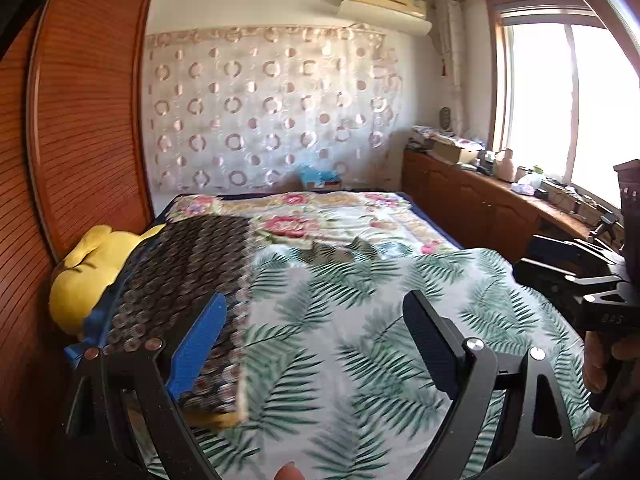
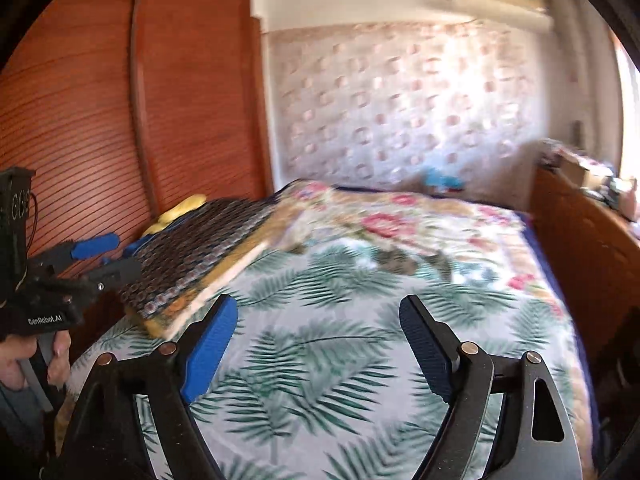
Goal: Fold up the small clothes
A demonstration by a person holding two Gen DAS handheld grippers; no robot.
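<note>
Small clothes are nowhere to be picked out with certainty: only a dark patterned cloth point(image 1: 188, 280) lies at the left of the frame on the palm-leaf bedspread point(image 1: 360, 320), beside a yellow plush toy point(image 1: 88, 268). Left gripper point(image 1: 316, 340) hangs wide, empty; the cloth's edge sits just beside its left finger. Right gripper point(image 2: 320, 344) is wide too, cloth at its upper left. Seemingly folding hasn't begun; next call: reach a garment edge and pinch.

Left claw point(image 1: 316, 340) and right claw point(image 2: 318, 344) both gape wide, side by side, holding nothing.
</note>
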